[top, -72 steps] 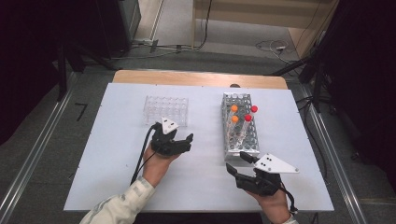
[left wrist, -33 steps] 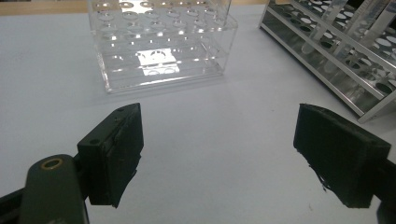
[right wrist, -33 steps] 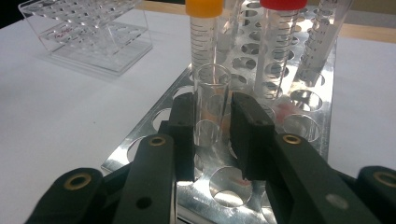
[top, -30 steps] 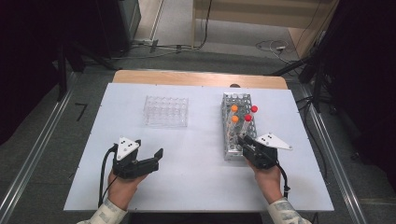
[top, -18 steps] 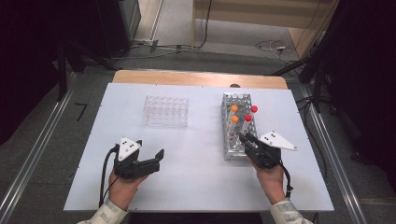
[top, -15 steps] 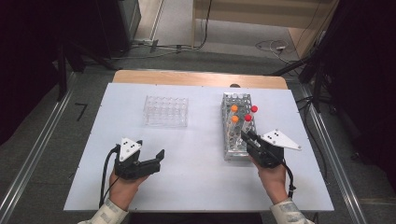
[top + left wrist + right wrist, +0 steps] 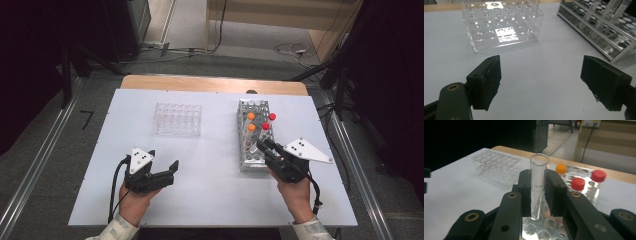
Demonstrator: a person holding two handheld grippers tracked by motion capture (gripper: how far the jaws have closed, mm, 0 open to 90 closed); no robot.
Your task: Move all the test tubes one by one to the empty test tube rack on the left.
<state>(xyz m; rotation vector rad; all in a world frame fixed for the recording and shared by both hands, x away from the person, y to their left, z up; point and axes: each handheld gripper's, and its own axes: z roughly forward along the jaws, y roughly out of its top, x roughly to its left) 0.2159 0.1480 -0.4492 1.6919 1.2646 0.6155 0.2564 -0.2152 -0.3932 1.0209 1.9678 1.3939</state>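
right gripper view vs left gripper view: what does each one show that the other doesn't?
Right gripper view: the right gripper shut on an uncapped clear test tube above the metal rack, plus an orange cap and red caps. Left gripper view: the left gripper with jaws wide apart over bare table. Both: the clear plastic rack and the metal rack.

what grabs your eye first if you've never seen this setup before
The right gripper is shut on a clear uncapped test tube, held upright just above the metal rack at the table's right. Behind it, red and orange capped tubes stand in that rack. The left gripper waits open near the front left, short of an empty clear plastic rack.
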